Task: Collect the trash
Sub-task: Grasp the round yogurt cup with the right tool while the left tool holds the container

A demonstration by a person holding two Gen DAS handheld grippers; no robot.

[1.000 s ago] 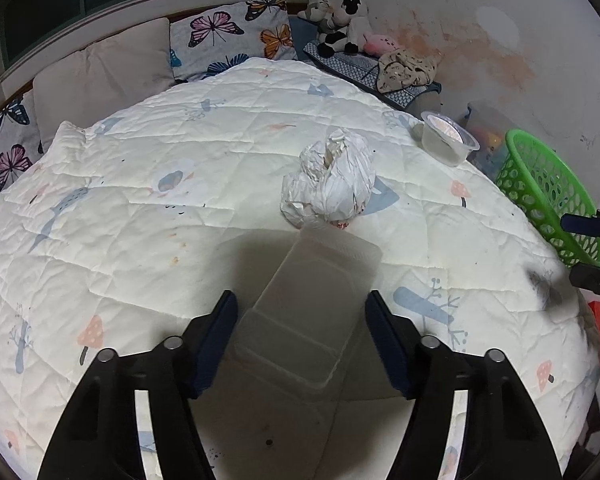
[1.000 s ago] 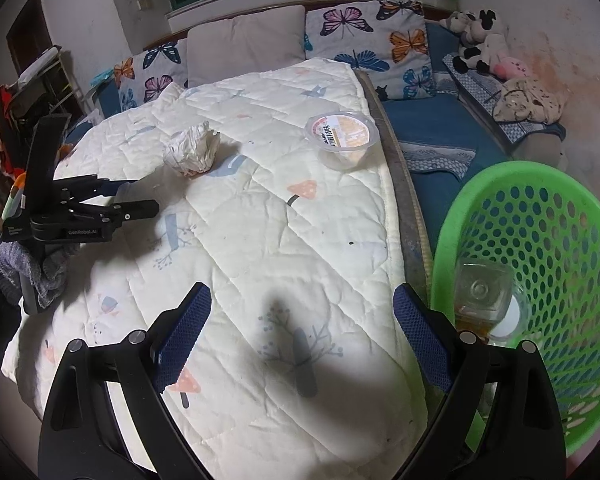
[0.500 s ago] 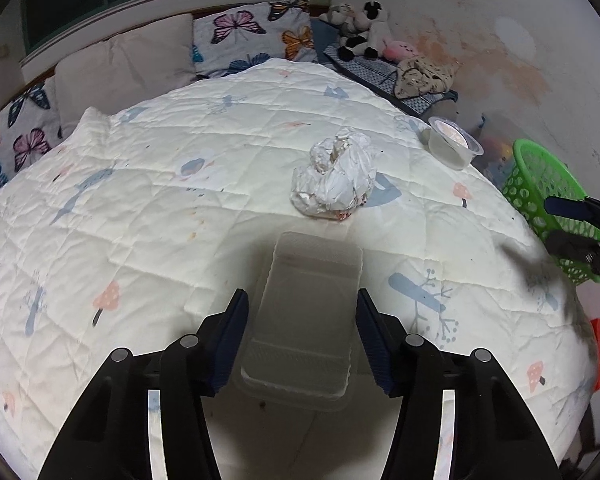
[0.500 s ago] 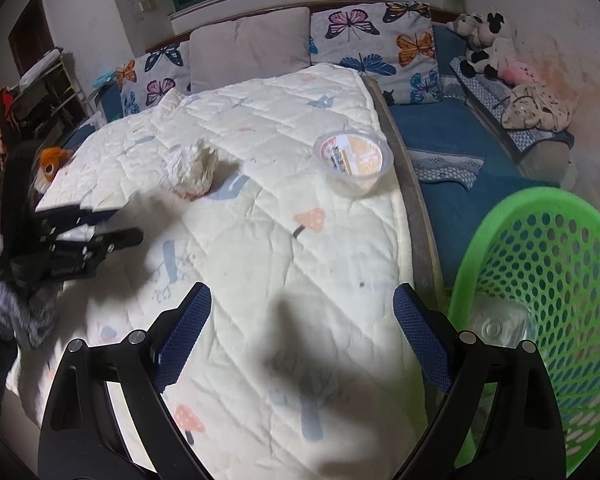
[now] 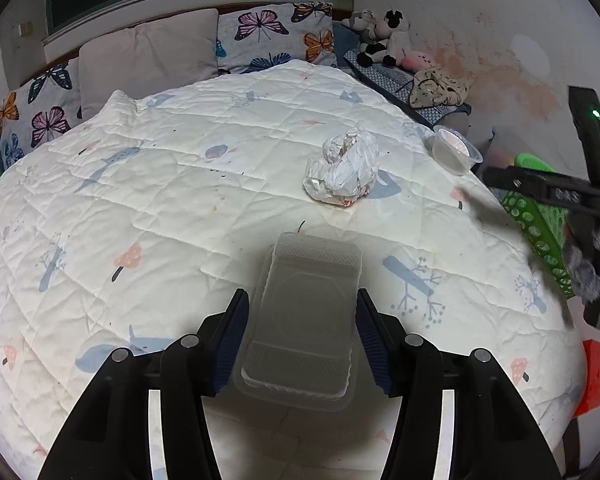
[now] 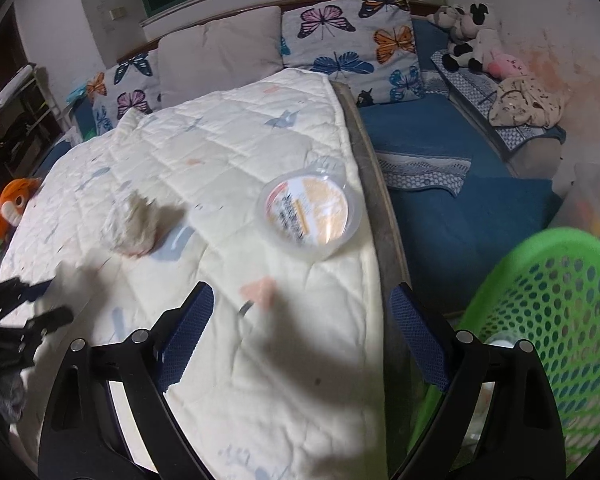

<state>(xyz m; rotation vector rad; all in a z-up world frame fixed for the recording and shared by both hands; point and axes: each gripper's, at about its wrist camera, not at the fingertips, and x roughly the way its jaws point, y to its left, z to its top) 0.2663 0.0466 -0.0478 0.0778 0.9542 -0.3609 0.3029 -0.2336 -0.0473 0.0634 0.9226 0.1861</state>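
Note:
My left gripper (image 5: 300,296) is shut on a clear plastic tray (image 5: 300,320) and holds it just above the quilt, over its own shadow. Beyond the tray lies a crumpled white paper ball (image 5: 344,168), also seen in the right wrist view (image 6: 134,224). A round plastic cup with a printed lid (image 6: 310,216) sits near the quilt's right edge, ahead of my right gripper (image 6: 300,300). That gripper is open over the quilt with nothing between its fingers. A green mesh basket (image 6: 560,300) stands low at the right, beside the bed.
The white quilt (image 5: 140,200) covers the bed, with butterfly pillows (image 6: 340,40) and plain cushions at the head. A blue mattress strip (image 6: 440,160) with plush toys (image 6: 468,32) runs along the stained wall. A pale item lies half hidden in the basket.
The left jaws narrowed onto the clear tray and lifted it slightly. The right gripper travelled across from the basket over the quilt, so the cup now looks nearer and larger.

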